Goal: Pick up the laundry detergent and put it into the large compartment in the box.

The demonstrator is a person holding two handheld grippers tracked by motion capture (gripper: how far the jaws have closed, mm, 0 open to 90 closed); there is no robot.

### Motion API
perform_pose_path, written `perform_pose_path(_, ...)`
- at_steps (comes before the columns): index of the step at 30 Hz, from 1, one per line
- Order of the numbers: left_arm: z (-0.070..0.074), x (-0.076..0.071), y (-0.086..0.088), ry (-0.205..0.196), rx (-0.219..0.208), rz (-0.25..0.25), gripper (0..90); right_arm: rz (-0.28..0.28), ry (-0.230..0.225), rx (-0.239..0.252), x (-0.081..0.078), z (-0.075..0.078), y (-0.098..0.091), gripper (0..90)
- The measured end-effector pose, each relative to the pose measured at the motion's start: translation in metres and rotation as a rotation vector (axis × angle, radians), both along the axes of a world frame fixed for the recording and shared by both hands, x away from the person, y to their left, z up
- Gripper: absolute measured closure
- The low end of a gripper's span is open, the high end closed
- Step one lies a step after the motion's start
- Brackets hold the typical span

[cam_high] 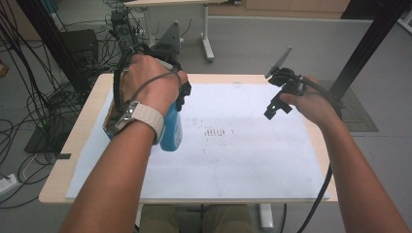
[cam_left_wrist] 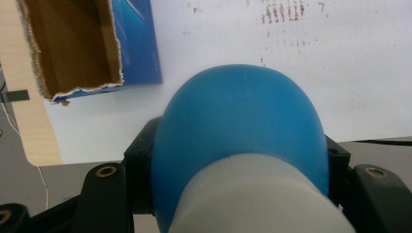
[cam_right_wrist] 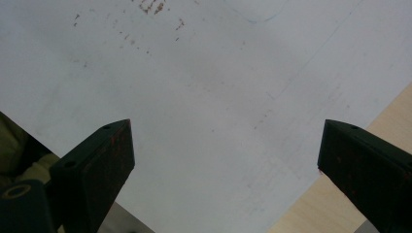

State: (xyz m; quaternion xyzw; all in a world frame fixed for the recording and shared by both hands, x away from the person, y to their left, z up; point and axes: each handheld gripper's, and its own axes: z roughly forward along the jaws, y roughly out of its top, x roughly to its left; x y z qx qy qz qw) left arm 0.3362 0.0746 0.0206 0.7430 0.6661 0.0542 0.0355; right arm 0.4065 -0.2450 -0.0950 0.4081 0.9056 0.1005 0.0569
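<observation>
Blue bottle (cam_left_wrist: 240, 131) sits clamped in the left gripper (cam_high: 165, 104), above the white sheet's (cam_high: 243, 160) left part. Torn cardboard box (cam_left_wrist: 73, 48) beside it lies empty. Right gripper (cam_right_wrist: 226, 160) hangs spread, nothing between, over bare sheet near the edge.

A blue bottle (cam_left_wrist: 240, 131) with a white cap is showing between the black left claw (cam_left_wrist: 238, 194). A white sheet (cam_high: 252, 160) speckled with brown marks is covering the pale wooden surface (cam_high: 82, 126); the torn box (cam_left_wrist: 77, 48) is showing brown inside, blue outside.

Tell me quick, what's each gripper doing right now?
Left gripper: shut on the blue plastic bottle with a white base.
Right gripper: open, holding nothing.
</observation>
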Motion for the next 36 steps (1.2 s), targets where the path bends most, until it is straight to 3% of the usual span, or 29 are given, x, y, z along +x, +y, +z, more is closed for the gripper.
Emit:
perform_pose_path(4,0.014,-0.001,0.006,-0.014,0.0,0.008,38.1,-0.004,0.003,0.001,0.002,0.001,0.0,6.1)
perform_pose_path(20,0.042,-0.001,0.038,-0.006,-0.004,0.004,38.1,-0.02,-0.004,0.001,0.0,0.009,0.003,6.1)
perform_pose_path(36,0.067,0.003,0.055,-0.038,-0.008,0.013,38.0,-0.035,-0.004,0.003,0.005,0.012,0.002,6.1)
